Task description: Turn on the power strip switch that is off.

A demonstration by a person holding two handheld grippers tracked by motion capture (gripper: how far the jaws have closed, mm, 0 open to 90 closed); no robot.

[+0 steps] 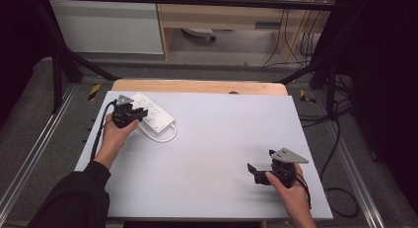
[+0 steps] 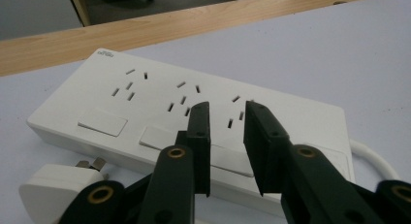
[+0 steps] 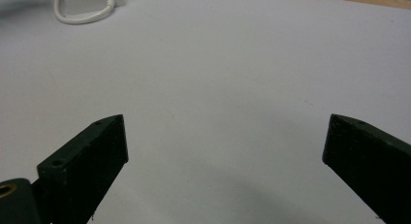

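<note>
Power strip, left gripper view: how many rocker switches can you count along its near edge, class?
3. On the power strip, one switch sits near the left end, one in the middle, partly behind the left gripper, one between its jaws. Further switches may be hidden.

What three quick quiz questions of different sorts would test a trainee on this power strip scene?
1. True or false: the right gripper holds the plug.
2. Which gripper hangs over the power strip: A left, B right, C neither?
3. Fill in: the strip lies on a light ____ mat.

Key:
1. False; its jaws stand wide apart over bare mat, with nothing between them.
2. A; the left gripper points its narrowed jaws, with a gap still between them, at the strip's sockets.
3. Grey.
</note>
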